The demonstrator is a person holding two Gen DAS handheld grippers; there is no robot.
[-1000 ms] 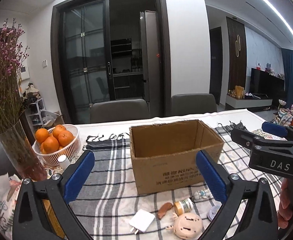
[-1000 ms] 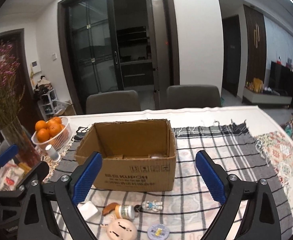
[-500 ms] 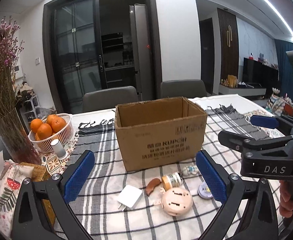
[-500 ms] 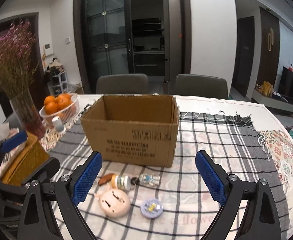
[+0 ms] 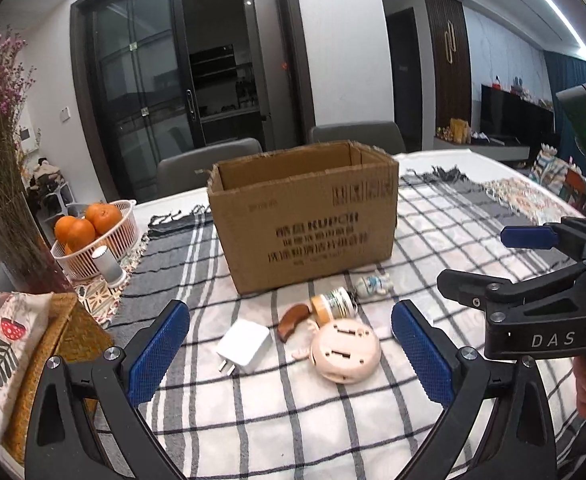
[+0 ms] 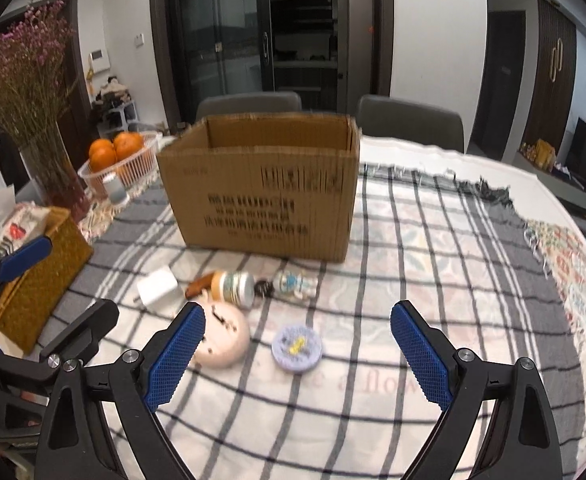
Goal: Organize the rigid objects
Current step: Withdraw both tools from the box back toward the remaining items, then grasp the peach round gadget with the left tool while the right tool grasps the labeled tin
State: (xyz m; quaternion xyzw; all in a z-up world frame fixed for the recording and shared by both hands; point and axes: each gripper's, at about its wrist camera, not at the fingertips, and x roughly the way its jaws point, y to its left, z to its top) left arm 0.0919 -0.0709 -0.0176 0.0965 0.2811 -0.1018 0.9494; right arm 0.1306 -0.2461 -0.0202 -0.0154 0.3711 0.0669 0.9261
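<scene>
Rigid objects lie loose on the checked cloth of the desk [image 5: 473, 216], directly ahead of both hand-held grippers and in front of the cardboard box [image 5: 305, 216]: a white charger plug [image 5: 243, 345], a round pink disc [image 5: 345, 354], a small jar on its side [image 5: 331, 304], a brown wooden piece [image 5: 291, 320], a small figurine [image 5: 373, 285] and a lilac round tin [image 6: 297, 347]. Left hand-held gripper [image 5: 289, 350] stands wide open and empty; right hand-held gripper [image 6: 297, 354] likewise, its pads [image 6: 175, 354] touching nothing. Risk: the items crowd together, so a closing jaw may catch two at once or push the jar rolling. The two grippers sit near each other and could collide.
</scene>
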